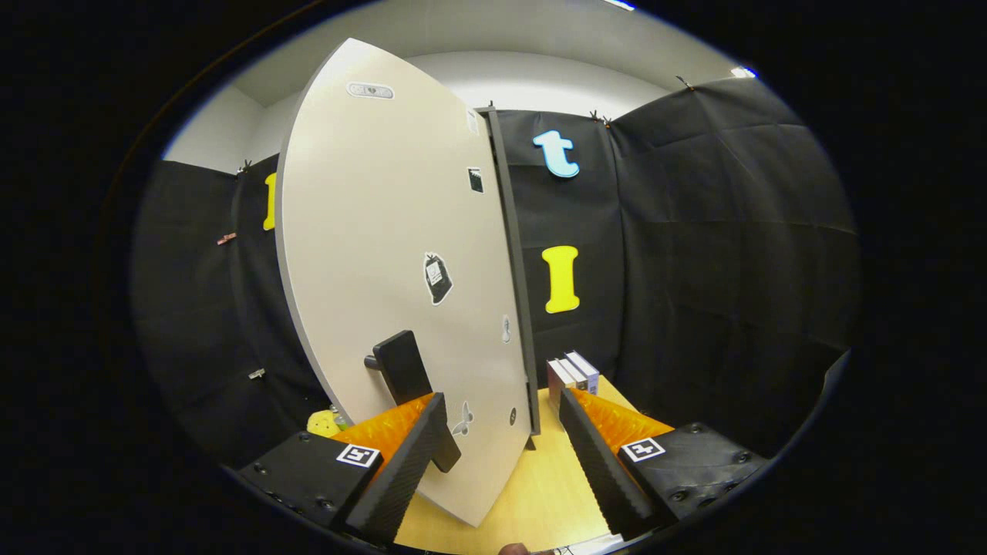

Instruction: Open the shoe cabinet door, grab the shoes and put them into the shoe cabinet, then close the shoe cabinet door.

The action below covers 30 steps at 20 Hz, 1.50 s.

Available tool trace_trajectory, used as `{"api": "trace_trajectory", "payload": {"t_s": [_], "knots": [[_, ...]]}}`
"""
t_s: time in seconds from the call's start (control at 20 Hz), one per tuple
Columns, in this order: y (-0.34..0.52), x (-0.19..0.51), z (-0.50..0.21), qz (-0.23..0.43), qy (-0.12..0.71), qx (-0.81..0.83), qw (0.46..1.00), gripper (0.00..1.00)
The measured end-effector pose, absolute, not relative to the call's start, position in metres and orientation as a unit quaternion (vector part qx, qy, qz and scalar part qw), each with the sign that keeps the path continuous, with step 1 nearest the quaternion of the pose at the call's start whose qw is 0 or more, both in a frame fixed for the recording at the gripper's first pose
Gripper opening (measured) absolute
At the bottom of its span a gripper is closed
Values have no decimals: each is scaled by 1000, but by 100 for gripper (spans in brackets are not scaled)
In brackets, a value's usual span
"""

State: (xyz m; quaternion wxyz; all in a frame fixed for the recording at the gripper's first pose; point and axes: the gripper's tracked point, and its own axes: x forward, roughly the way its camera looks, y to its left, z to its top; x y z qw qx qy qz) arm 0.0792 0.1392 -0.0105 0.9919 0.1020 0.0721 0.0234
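Gripper view: the gripper point(501, 455) comes at the shoe cabinet door point(393, 270) with its fingers spread and empty, the door's free edge standing between them and its dark handle point(405, 378) just past the left finger point(409, 462). The door stands angled over the wooden counter point(540, 486). No shoes can be made out. The risk, by judgement: the left finger snagging the handle, or the thin edge slipping out when the fingers squeeze, jolting the door.

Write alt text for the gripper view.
A pale cabinet door stands swung open just ahead of the open gripper, its dark handle by the left finger. Beyond the right finger, small boxes sit on a wooden table.
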Motion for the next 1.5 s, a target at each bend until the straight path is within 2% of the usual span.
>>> {"api": "trace_trajectory", "payload": {"t_s": [0.25, 0.7, 1.5], "knots": [[190, 95, -6, 76, 77, 104, 989, 98], [179, 113, 3, 39, 64, 99, 992, 98], [163, 127, 14, 27, 26, 56, 998, 98]]}}
